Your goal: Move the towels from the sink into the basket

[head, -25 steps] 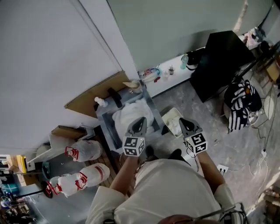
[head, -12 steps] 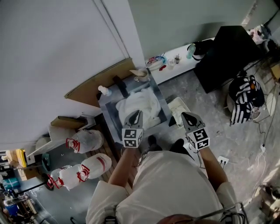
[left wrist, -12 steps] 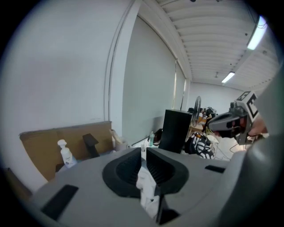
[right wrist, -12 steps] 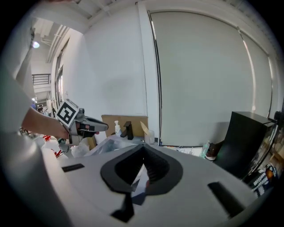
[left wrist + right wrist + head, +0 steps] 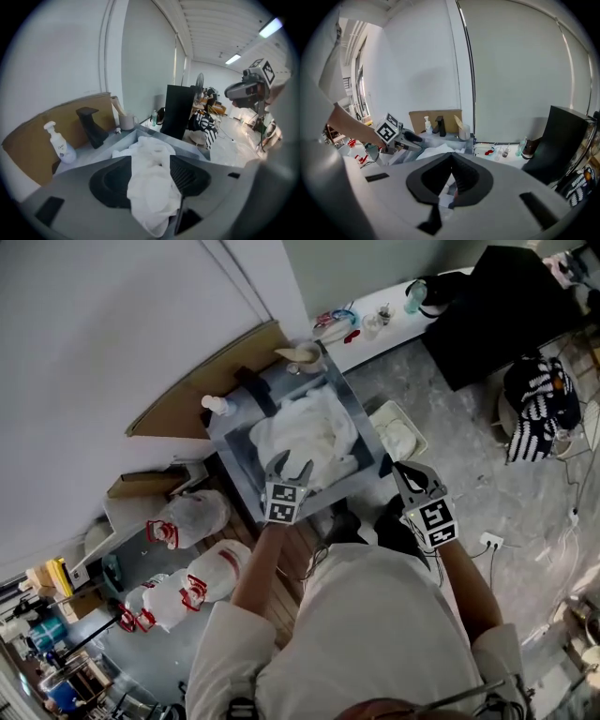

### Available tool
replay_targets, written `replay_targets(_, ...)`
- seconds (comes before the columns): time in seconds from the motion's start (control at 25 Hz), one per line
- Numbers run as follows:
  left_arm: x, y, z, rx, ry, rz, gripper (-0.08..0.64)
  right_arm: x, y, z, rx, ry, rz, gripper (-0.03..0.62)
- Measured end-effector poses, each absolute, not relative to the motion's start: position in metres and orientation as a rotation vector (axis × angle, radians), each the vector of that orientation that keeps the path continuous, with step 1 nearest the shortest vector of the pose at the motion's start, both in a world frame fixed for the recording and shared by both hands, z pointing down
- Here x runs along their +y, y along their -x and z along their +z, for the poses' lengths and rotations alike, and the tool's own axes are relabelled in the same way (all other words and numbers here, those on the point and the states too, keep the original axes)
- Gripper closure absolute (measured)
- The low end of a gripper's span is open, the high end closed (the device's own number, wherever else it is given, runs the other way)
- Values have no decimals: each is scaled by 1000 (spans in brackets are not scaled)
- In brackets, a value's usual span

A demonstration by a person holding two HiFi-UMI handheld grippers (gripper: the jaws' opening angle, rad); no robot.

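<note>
A heap of white towels (image 5: 307,430) fills the grey sink (image 5: 234,472). My left gripper (image 5: 289,468) hangs over the heap's near edge. Its jaws have just been opening and stand apart in a V. In the left gripper view the towels (image 5: 151,187) show in the gap of that gripper (image 5: 151,161); the pads do not press on them. My right gripper (image 5: 400,469) is shut and holds nothing. It hovers right of the sink, near the white basket (image 5: 398,439) on the floor. In its own view the right gripper (image 5: 451,157) has its tips together.
A soap bottle (image 5: 216,406), a black faucet (image 5: 255,390) and a cup (image 5: 300,357) stand on the sink's back rim, before a cardboard sheet (image 5: 202,381). Tied plastic bags (image 5: 187,517) sit left of the sink. A black cabinet (image 5: 487,306) stands at the far right.
My left gripper has come down to the towels in the sink and its jaws have opened. The right gripper has sunk a little beside the sink, still shut.
</note>
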State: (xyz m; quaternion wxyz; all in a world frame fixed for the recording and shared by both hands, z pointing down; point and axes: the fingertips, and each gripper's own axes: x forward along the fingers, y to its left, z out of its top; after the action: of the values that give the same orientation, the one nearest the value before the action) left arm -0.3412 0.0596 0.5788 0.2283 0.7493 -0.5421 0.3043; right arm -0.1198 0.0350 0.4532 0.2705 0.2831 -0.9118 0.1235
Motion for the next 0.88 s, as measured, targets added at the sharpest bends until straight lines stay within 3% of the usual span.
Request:
replay_targets(0.4,57,334,711,-1053,-2139,1311,172,56,148,516,-2386,-740,477,597)
replay_targets(0.6,36,343,746,-1035,-2181,1521,103,57,150,533,-2361,-777,548,597)
replay_targets(0.88,6,358,781,-930,-2148,1536,61,60,152,549,-2339,-815,618,597)
